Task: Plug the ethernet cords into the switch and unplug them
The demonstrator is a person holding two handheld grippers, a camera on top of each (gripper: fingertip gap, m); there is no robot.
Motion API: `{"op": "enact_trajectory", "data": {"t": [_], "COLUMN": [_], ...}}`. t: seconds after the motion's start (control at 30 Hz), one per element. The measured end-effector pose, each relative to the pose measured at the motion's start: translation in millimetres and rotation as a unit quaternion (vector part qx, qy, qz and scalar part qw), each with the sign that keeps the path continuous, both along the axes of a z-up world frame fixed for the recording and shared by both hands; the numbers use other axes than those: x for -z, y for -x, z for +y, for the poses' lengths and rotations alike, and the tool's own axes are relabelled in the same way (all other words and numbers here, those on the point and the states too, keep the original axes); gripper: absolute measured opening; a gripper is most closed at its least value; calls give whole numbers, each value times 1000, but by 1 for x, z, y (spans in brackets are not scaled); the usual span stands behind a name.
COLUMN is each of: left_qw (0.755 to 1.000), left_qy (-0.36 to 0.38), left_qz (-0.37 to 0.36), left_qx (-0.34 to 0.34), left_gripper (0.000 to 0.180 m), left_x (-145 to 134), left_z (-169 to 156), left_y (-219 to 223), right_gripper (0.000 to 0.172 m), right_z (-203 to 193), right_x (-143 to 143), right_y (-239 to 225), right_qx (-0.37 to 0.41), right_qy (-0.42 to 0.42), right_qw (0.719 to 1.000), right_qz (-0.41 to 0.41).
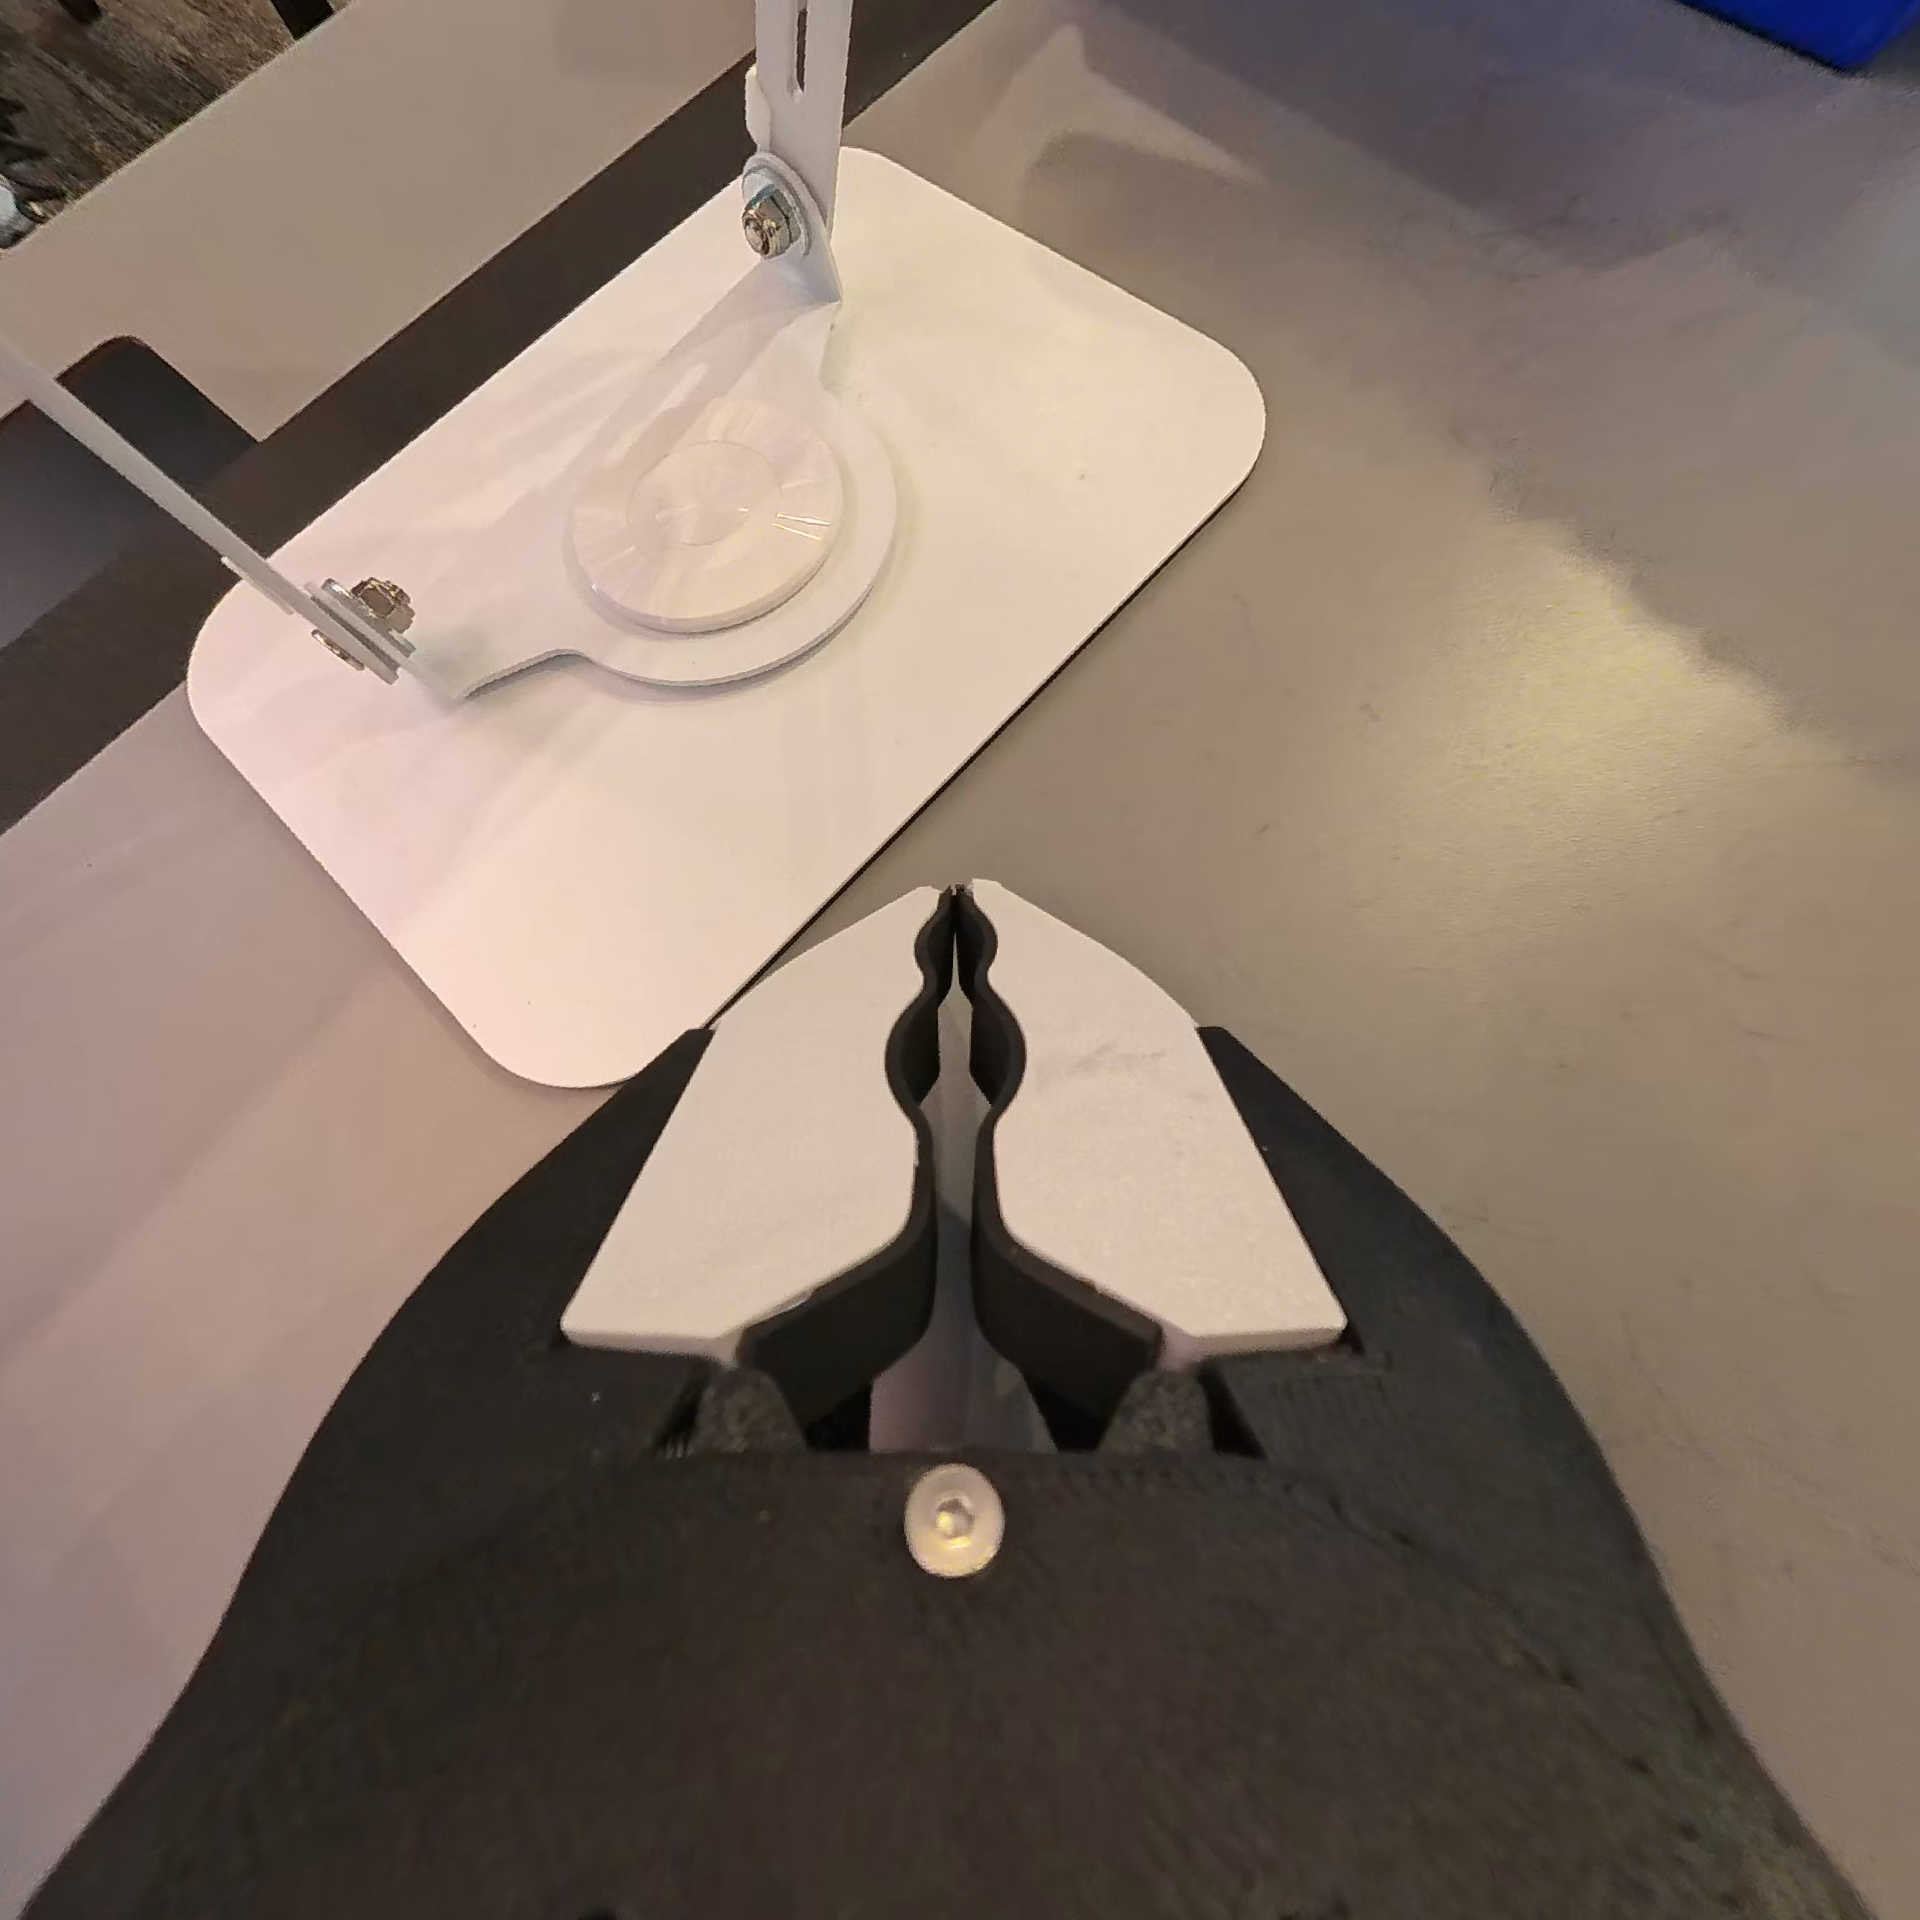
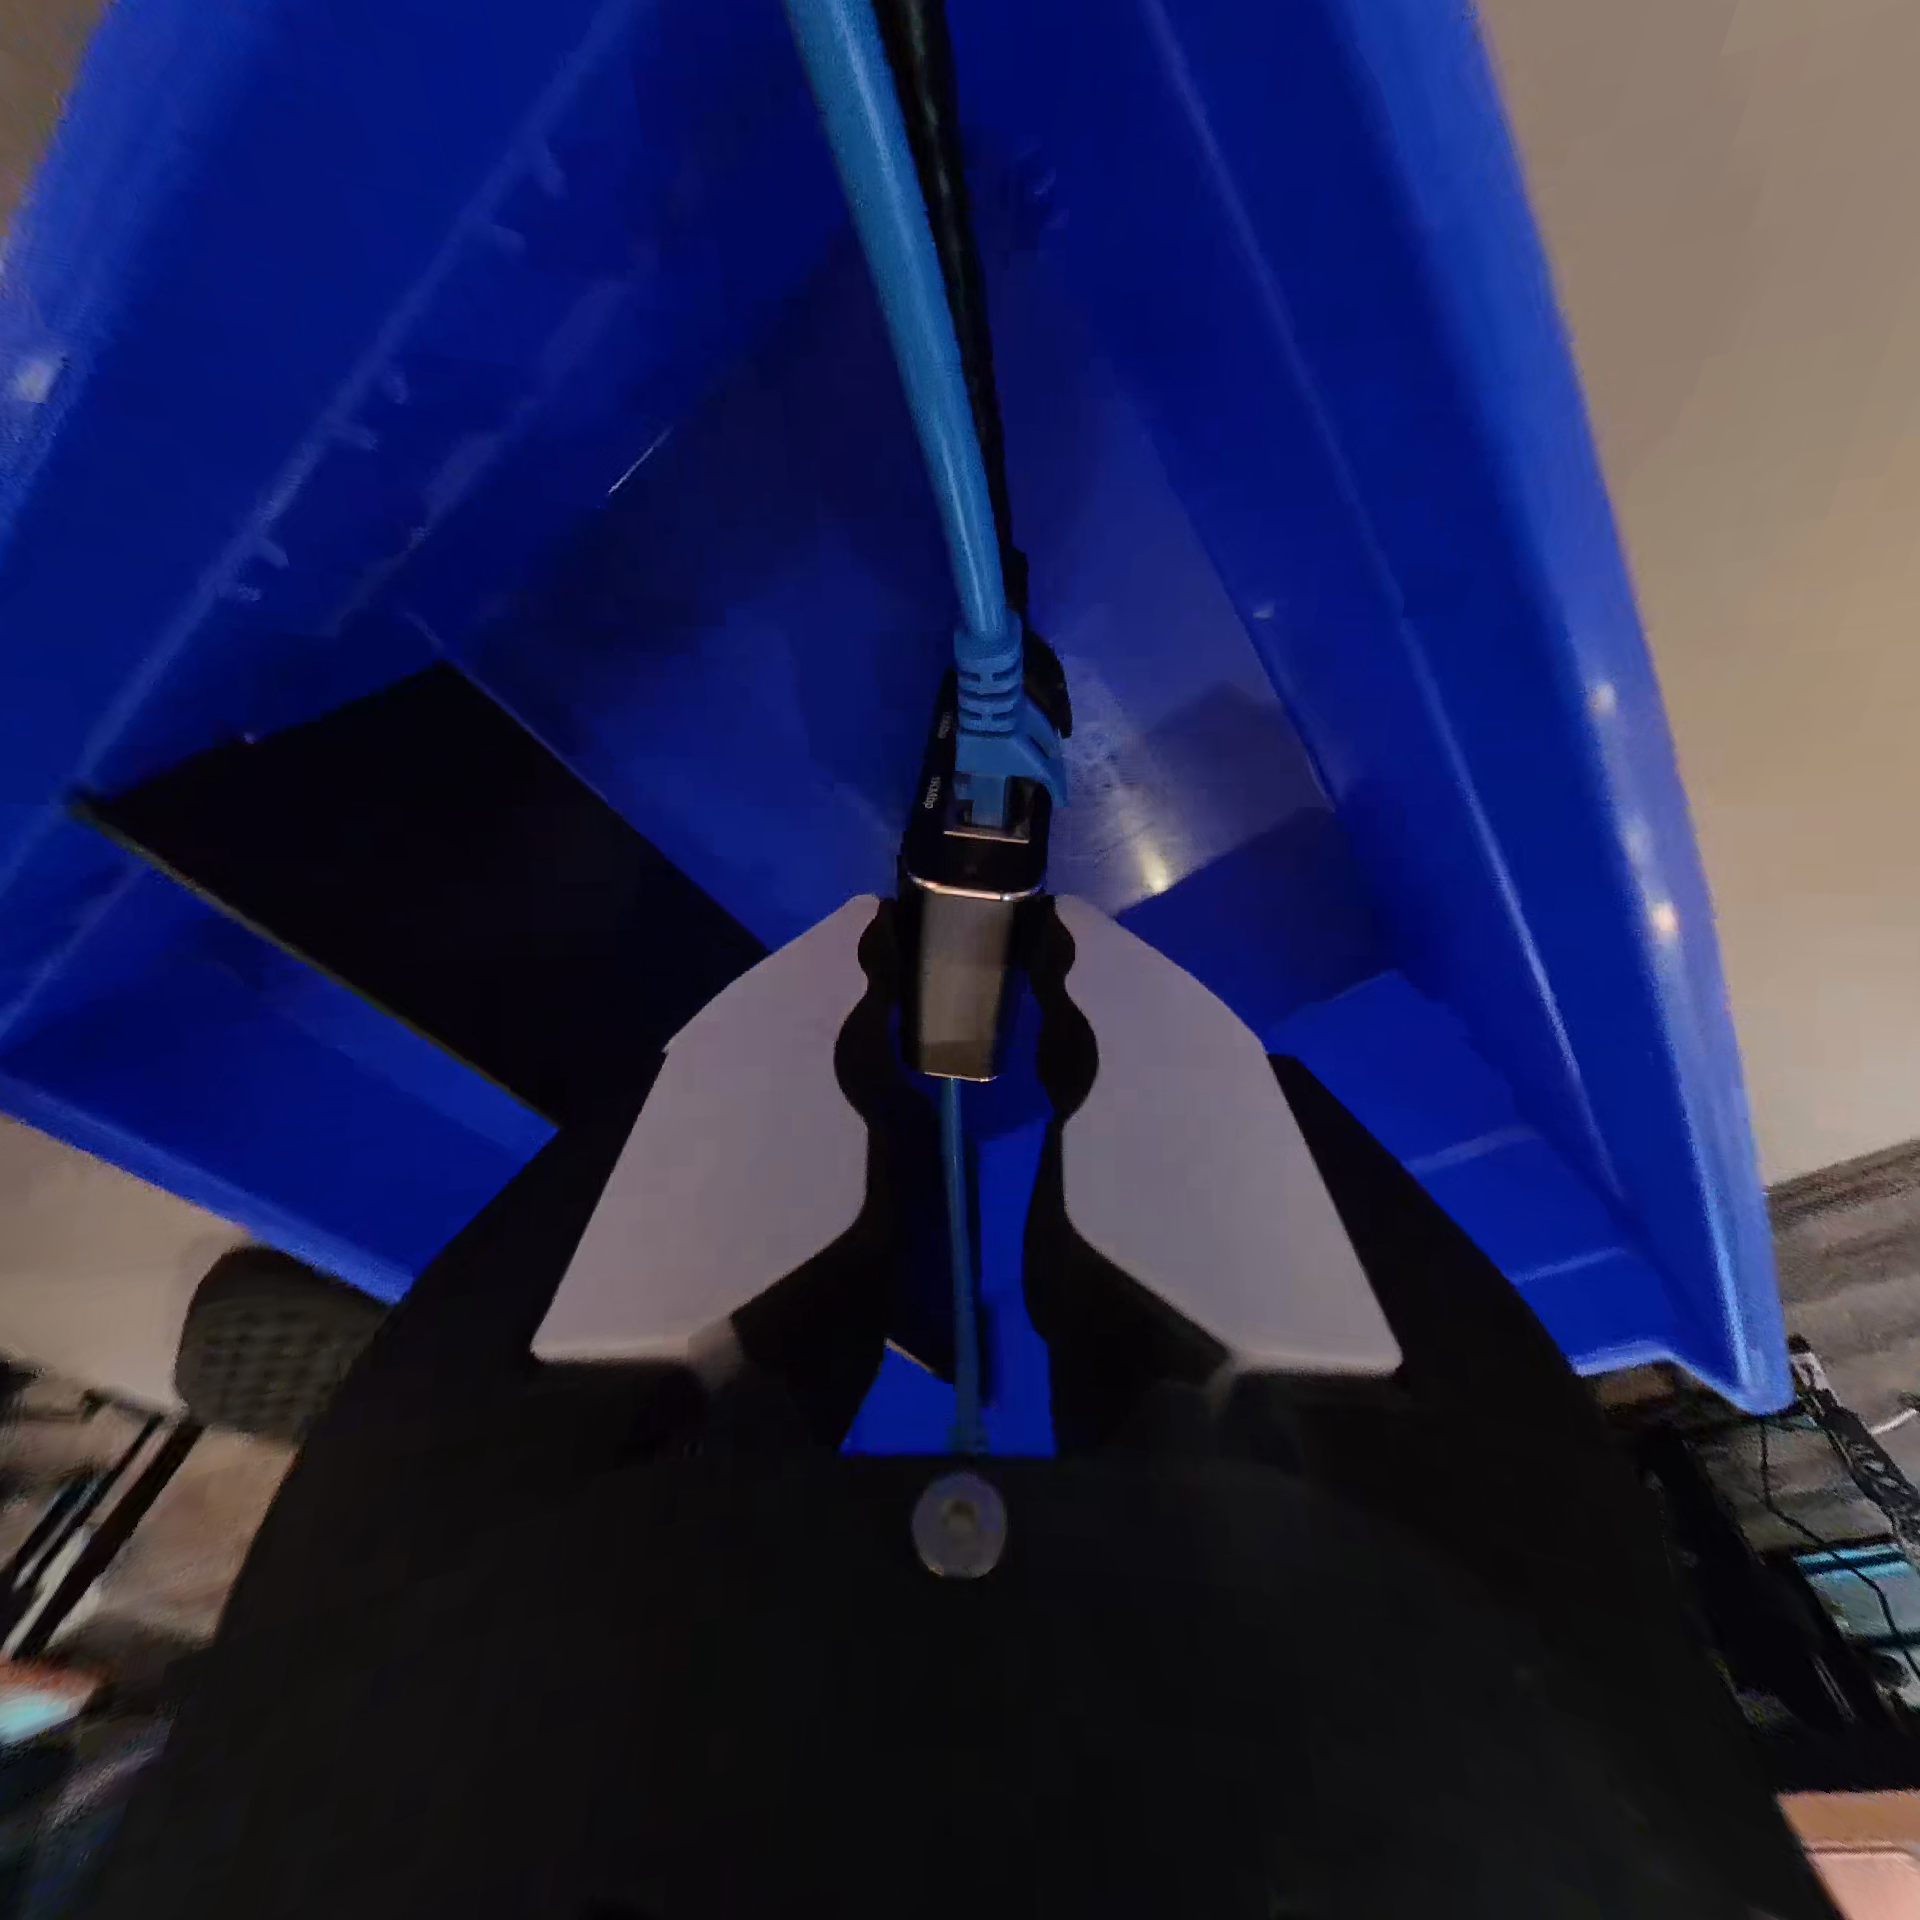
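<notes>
Right gripper (image 2: 961, 977) pinches the grey switch (image 2: 956, 977) end-on, its long axis along the fingers, blue ethernet cord (image 2: 914, 416) plugged straight ahead; left gripper (image 1: 956, 904) pressed together, empty, elsewhere.

cord (image 2: 914, 343) plugged into switch (image 2: 961, 935), inside bin (image 2: 1351, 520)

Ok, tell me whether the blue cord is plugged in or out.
Plugged in: the blue cord's plug sits inside the switch port.

Left wrist view looks down, fairly close, over the grey table (image 1: 1455, 520); right wrist view sits tight inside a blue bin (image 2: 416, 416), seemingly sharing nothing.
</notes>
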State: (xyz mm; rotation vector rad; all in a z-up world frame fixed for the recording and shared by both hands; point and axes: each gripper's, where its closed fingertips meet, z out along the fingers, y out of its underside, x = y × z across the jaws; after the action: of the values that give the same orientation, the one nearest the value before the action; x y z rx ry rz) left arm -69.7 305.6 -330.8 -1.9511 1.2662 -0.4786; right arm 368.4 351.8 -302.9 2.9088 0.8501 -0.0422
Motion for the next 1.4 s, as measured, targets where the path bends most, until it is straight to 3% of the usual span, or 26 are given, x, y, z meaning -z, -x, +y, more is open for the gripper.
{"op": "enact_trajectory", "data": {"t": [0.3, 0.6, 0.63, 0.67, 0.7, 0.83, 0.9, 0.97, 1.17, 1.3, 1.4], "left_qw": [1000, 1000, 1000, 1000, 1000, 1000, 1000, 1000, 1000, 1000, 1000], "left_qy": [7, 7, 6, 6, 5, 6, 7, 7, 9, 8, 8], "left_qz": [-5, 0, 1, 2, 2, 2, 2, 2, -1, 2, 2], "left_qx": [4, 5, 5, 4, 4, 3, 4, 5, 7, 8, 6], "left_gripper": [0, 0, 0, 0, 0, 0, 0, 0, 0, 0, 0], "left_x": [0, 1, 1, 1, 1, 1, 2, 2, 1, 2, 2], "left_z": [-1, -1, -1, -1, -1, 0, -1, -1, -1, -2, -1], "left_y": [-1, -1, -1, -1, -1, -1, -1, -1, -1, -2, -1], "right_gripper": [26, 25, 29, 54, 66, 66, 55, 66, 77, 72, 69], "right_z": [-27, -19, -19, -18, -19, -15, -17, -18, -7, 35, 68], "right_x": [0, -1, 0, 3, 5, 1, 1, 2, -31, -74, -80], "right_y": [13, 9, 8, 5, 4, 6, 6, 1, 0, 36, 68], "right_qx": [-20, 22, 19, 19, 21, 22, 16, 15, 16, -15, -36], "right_qy": [72, -12, -12, -15, -11, -30, -30, -32, -98, -217, -254], "right_qw": [995, 993, 993, 995, 996, 994, 993, 995, 992, 966, 953], "right_qz": [72, 118, 112, 98, 92, 107, 109, 90, 83, 139, 161]}}
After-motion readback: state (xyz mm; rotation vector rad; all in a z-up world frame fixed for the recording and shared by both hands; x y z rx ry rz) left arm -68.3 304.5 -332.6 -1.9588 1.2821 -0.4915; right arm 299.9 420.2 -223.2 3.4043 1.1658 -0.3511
